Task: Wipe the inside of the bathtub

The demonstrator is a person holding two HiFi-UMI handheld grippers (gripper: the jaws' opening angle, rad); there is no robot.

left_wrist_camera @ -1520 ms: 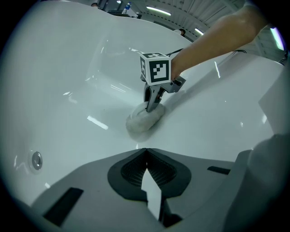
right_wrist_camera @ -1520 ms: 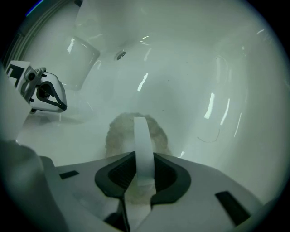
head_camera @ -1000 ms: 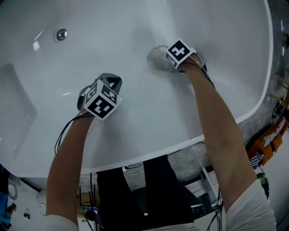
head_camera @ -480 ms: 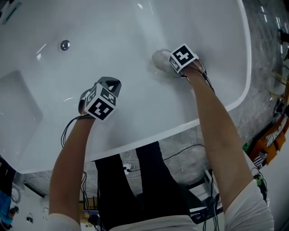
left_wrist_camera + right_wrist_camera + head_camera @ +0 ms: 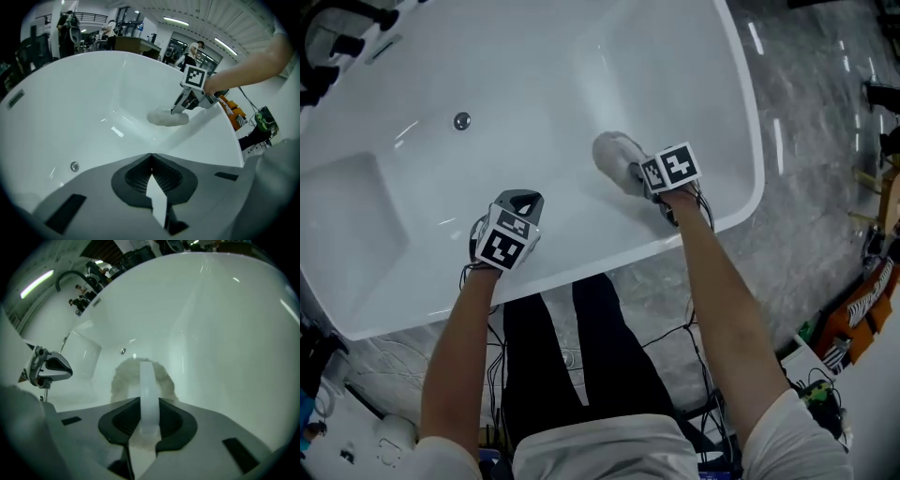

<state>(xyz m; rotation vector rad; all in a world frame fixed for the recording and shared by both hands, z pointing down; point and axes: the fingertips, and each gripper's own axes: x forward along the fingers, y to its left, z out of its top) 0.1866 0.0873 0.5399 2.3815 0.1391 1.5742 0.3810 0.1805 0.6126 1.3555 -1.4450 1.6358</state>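
Where the bathtub (image 5: 487,56) wall slopes up at its right end, a fluffy white pad (image 5: 614,155) lies against it, long axis running up-left from the right gripper (image 5: 636,174), which is clamped on the pad's pale strap (image 5: 147,385). Left gripper (image 5: 517,202): jaws closed together on nothing, over the near wall, well apart from the pad

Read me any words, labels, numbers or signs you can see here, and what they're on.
No readable text anywhere.
Cubes on the left gripper and right gripper: black-and-white marker patterns, no words.
Bathtub and wiping pad: no print visible.
Orange object on the floor: markings too blurred to read.
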